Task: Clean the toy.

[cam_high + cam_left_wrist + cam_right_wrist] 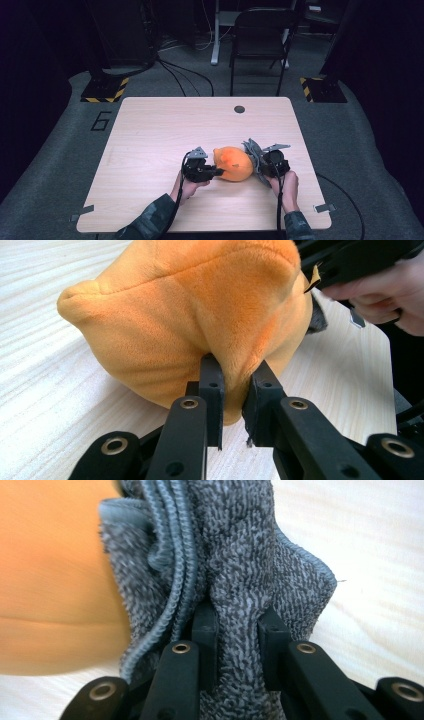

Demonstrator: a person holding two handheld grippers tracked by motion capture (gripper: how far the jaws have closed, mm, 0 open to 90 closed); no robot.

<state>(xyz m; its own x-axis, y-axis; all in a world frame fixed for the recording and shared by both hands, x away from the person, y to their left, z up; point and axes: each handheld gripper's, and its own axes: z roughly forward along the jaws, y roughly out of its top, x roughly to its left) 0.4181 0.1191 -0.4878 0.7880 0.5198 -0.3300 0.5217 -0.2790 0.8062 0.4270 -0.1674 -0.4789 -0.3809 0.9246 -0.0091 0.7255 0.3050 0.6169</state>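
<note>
An orange plush toy point(233, 163) lies on the wooden table point(165, 130), toward its near side. My left gripper point(215, 171) comes at it from the left and is shut on a fold of its orange fur point(200, 315), pinched between the two black jaws. My right gripper point(258, 167) sits at the toy's right side, shut on a bunched grey terry cloth point(245, 555) with a stitched hem. The cloth point(252, 152) presses against the orange plush point(55, 580). In the left gripper view a hand point(390, 295) holds the other gripper behind the toy.
A small dark round hole point(239, 109) marks the table's far edge. A black chair point(262, 40) stands on the grey floor beyond the table. Cables trail from both grippers toward the near edge.
</note>
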